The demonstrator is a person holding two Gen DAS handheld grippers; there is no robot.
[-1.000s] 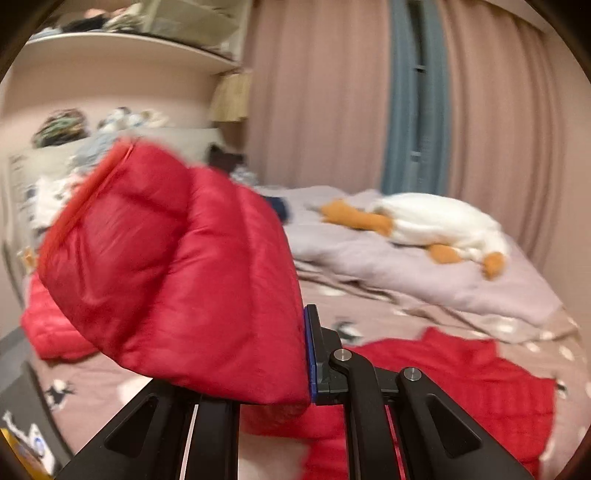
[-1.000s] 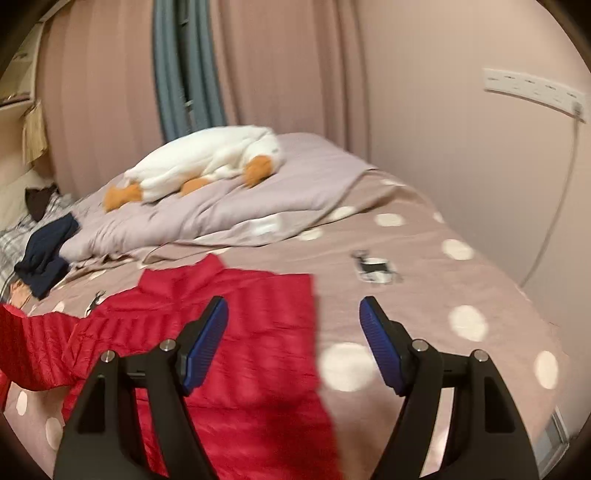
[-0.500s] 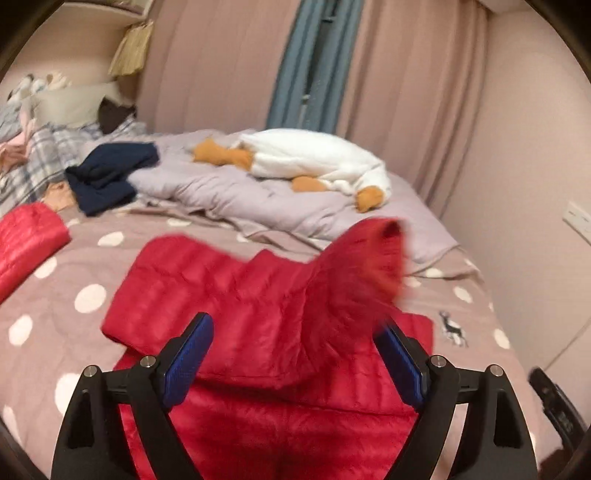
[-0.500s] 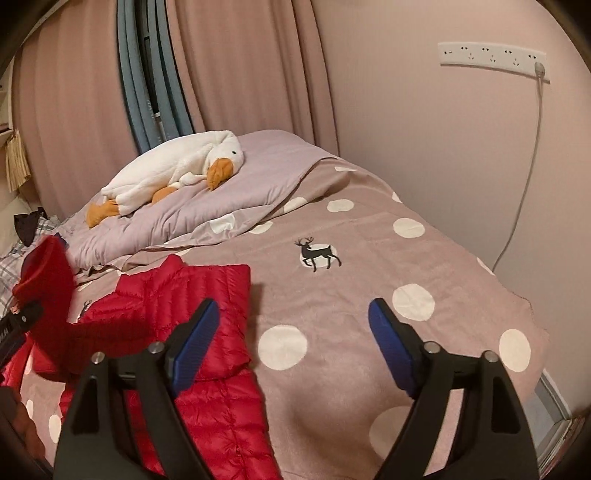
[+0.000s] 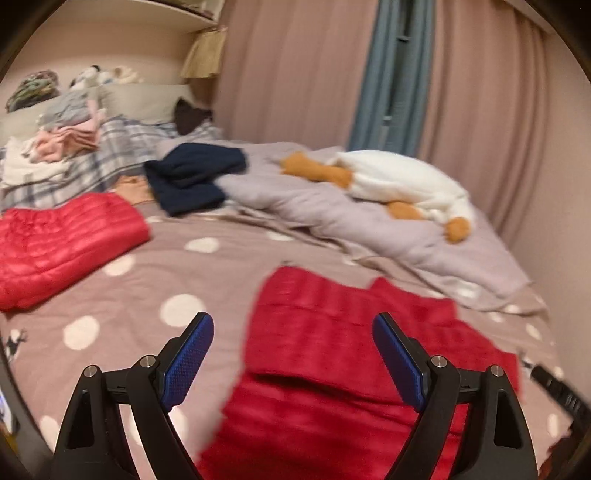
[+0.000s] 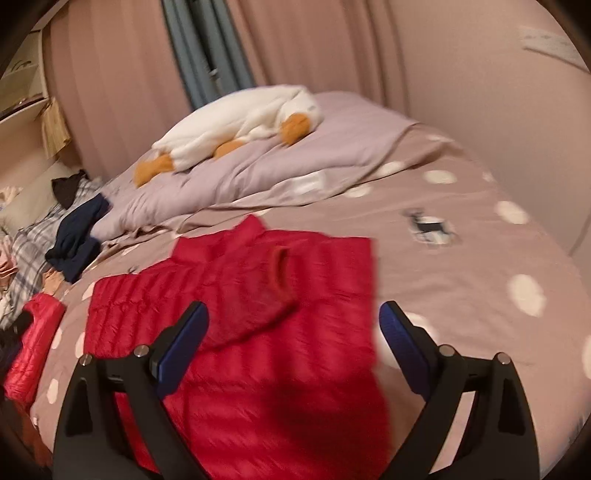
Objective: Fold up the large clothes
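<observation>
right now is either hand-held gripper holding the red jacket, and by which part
Nothing is held: the left hand-held gripper and right hand-held gripper are open above the red jacket.

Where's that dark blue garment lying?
The dark blue garment lies far left on the bed, between the plaid blanket and the grey duvet.

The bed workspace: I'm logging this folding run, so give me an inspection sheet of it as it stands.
Surface: polka-dot bedspread, rumpled lilac duvet at the head.
Job's things: red puffer jacket lies spread out, one sleeve folded across its front; the other sleeve lies out to the side.
Clutter: goose plush, navy garment, plaid bedding with piled clothes.
Grippers: left gripper and right gripper open, holding nothing; the right's jaws have just been opening.
Cables: nothing seen.
Surroundings: pink curtains, shelf.
</observation>
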